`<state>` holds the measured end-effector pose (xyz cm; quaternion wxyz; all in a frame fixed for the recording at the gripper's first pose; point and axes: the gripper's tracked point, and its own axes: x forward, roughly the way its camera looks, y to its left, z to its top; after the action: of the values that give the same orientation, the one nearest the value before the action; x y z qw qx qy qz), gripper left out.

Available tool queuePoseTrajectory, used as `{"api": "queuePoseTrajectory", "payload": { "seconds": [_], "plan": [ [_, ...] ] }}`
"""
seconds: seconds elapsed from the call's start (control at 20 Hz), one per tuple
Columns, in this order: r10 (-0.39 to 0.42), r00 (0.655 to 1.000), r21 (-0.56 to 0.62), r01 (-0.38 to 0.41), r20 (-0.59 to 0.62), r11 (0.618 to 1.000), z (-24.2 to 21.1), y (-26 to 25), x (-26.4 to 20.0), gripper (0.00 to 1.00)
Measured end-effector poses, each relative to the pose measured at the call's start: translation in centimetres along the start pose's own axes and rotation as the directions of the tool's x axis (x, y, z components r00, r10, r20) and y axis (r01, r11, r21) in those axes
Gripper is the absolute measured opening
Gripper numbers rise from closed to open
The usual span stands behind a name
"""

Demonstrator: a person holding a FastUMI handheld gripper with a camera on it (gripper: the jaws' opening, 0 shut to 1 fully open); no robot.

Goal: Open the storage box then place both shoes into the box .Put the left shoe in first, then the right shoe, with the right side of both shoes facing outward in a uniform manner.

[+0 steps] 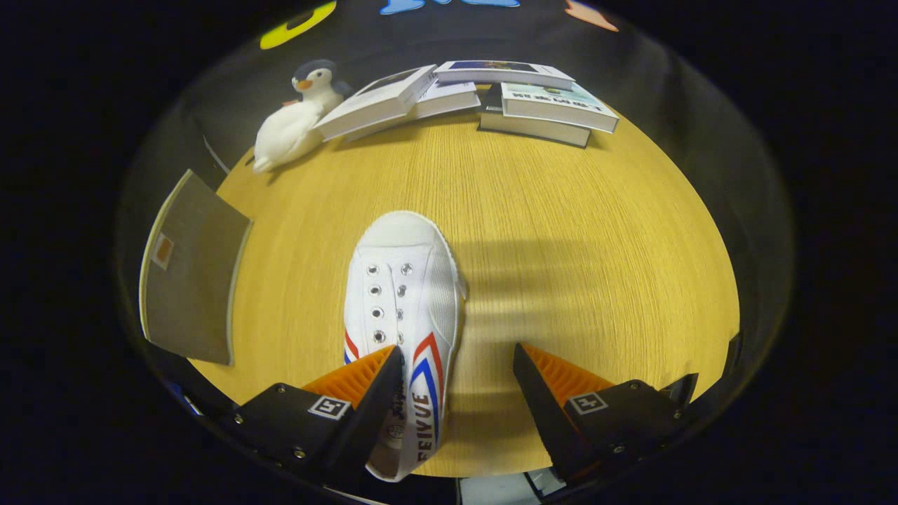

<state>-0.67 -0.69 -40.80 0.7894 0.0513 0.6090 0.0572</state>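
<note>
The hand-held gripper (457, 365) hung spread, its left finger over a white canvas shoe (403, 308) lying toe toward twelve o'clock on the wooden surface (596, 245). It looked light and soft; the firmer heel collar seemed the best hold.

Bare table (561, 231) right of the shoe (403, 294); books (491, 98) far beyond.

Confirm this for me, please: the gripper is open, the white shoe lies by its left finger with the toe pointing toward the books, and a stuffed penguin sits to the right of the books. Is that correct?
One detail is wrong. In the gripper view the stuffed penguin sits to the left of the books, not the right. The rest holds: the gripper is open, and the white shoe lies by its left finger, toe toward the books.
</note>
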Motion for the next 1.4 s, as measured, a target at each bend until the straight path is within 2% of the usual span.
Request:
{"api": "queuePoseTrajectory", "payload": {
  "seconds": [0.2, 0.3, 0.35, 0.5, 0.55, 0.7, 0.75, 0.9, 1.4],
  "plan": [
    [0.025, 1.000, 0.042, -0.024, -0.014, 0.999, -0.3, 0.4, 0.2, 0.84],
    [0.071, 0.997, 0.072, -0.070, -0.010, 0.995, -0.4, 1.5, 0.5, 0.77],
    [0.061, 0.998, 0.072, -0.061, -0.003, 0.996, 0.1, 1.6, 0.8, 0.42],
    [0.001, 1.000, 0.017, -0.001, -0.020, 1.000, -0.2, 1.0, 0.3, 0.42],
    [-0.001, 1.000, 0.038, 0.001, -0.015, 0.999, 0.2, 1.2, 0.0, 0.21],
    [-0.032, 0.999, 0.069, 0.030, 0.025, 0.997, 0.6, 1.2, -0.3, 0.19],
    [-0.010, 1.000, 0.095, 0.008, 0.022, 0.995, 0.5, 1.3, -0.9, 0.00],
    [0.061, 0.998, 0.197, -0.063, 0.019, 0.978, 0.2, 2.6, -1.5, 0.00],
    [0.127, 0.987, 0.167, -0.142, 0.100, 0.976, 3.8, 9.0, -8.1, 0.00]
  ]
}}
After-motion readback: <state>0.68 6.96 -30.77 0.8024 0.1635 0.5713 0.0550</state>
